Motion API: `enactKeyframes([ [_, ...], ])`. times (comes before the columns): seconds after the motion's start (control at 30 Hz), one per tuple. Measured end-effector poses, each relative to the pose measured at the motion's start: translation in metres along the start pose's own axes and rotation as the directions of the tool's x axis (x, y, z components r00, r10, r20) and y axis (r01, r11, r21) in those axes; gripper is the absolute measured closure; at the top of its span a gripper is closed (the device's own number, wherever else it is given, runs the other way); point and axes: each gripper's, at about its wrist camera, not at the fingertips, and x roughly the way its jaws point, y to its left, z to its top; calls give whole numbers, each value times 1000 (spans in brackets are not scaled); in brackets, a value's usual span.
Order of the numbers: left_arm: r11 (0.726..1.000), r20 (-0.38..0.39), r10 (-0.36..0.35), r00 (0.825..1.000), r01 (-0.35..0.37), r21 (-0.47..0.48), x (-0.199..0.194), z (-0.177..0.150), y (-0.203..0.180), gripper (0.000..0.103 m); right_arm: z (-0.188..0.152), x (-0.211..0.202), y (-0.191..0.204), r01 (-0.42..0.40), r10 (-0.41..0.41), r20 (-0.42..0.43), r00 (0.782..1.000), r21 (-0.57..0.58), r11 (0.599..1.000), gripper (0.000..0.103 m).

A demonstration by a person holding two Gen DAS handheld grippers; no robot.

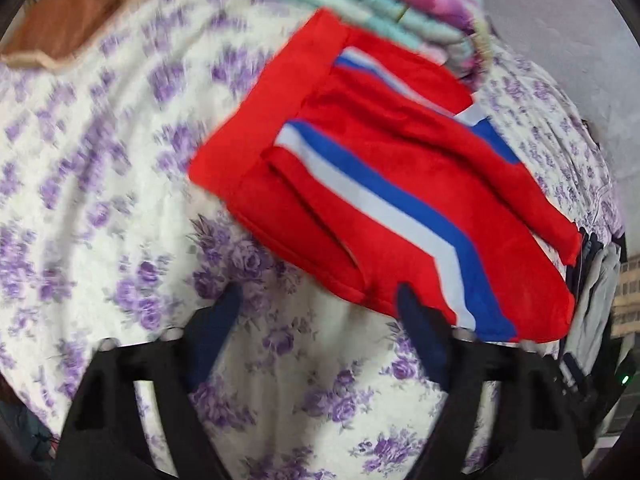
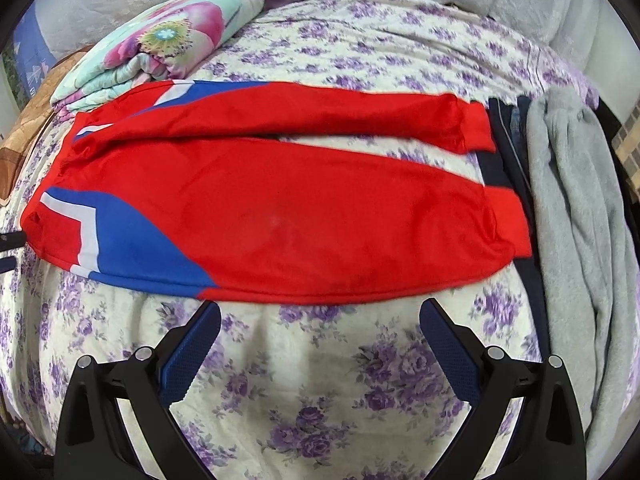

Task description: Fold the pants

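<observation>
Red pants [image 2: 280,208] lie spread; only the right view shows grey fabric [image 2: 568,200]. Both claws gape, empty.

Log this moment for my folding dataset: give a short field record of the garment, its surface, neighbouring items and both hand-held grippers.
garment: red pants with blue and white stripes, spread flat, legs side by side
surface: purple floral bedsheet
neighbours: folded floral quilt at the waist end; grey garment past the cuffs
left hand-held gripper: open, one finger at the pants' edge
right hand-held gripper: open, just short of the near leg's edge
fold: not started
</observation>
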Motion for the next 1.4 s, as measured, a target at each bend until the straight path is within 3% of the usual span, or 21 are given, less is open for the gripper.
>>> enactKeyframes([
  [0.1,1000,-40,2,999,-3,-29,20,11,0,35,-5,3,-10,10,-9,-12,1000,33,999,3],
  [0.2,996,-61,-60,996,56,-69,38,27,-4,67,-9,3,-22,23,-22,-18,1000,58,998,3],
  [0.23,994,-61,-59,996,53,-97,41,33,-3,89,-10,3,-26,30,-29,-20,999,67,997,3],
  [0.27,991,-52,-66,996,59,-119,42,36,-2,97,-10,3,-30,33,-31,-23,999,70,997,3],
  [0.37,991,19,-51,999,53,-122,27,38,-6,97,-11,3,-54,63,-60,-28,998,113,992,3],
  [0.43,996,91,-19,996,26,-80,10,35,-15,97,-13,7,-87,102,-93,-47,995,221,970,3],
  [0.53,996,96,-28,995,36,-86,6,34,-15,97,-12,22,-133,69,-42,-78,996,396,916,3],
  [0.63,994,83,-35,996,43,-103,10,34,-10,97,-1,44,-151,31,0,-69,998,457,889,3],
  [0.77,990,97,-52,994,64,-128,9,33,-3,97,12,86,-156,60,1,-121,993,501,863,7],
  [0.8,990,102,-50,994,63,-128,9,32,-2,97,17,89,-155,84,-33,-112,993,490,868,11],
  [0.87,988,117,-50,992,66,-137,9,31,-2,97,28,87,-148,31,-12,-45,999,444,896,70],
  [0.9,987,131,-55,990,73,-143,6,31,-2,97,32,85,-147,1,16,-36,999,438,899,90],
  [0.93,986,144,-61,988,82,-145,3,30,-3,97,36,79,-148,-58,74,-20,997,434,899,90],
  [1.03,988,222,-84,972,111,-111,-27,25,-4,98,37,52,-156,-125,131,15,991,436,891,90],
  [1.13,982,264,-124,957,157,-108,-65,7,6,98,25,4,-152,-129,123,41,992,365,922,90],
  [1.23,989,246,-107,963,128,-69,-81,-21,11,98,1,-27,-150,-115,116,14,993,301,947,89],
  [1.3,996,184,-65,981,74,-42,-74,-47,20,98,-27,-24,-147,-72,94,-72,993,258,964,85],
  [1.33,998,131,-45,990,51,-43,-63,-57,29,95,-39,-16,-151,-55,85,-110,990,249,967,79],
  [1.37,998,70,-15,997,19,-52,-48,-64,37,89,-54,1,-151,-4,50,-186,981,241,971,54],
  [1.4,998,27,9,1000,-7,-62,-39,-68,45,85,-65,20,-152,72,-3,-281,960,236,969,36],
])
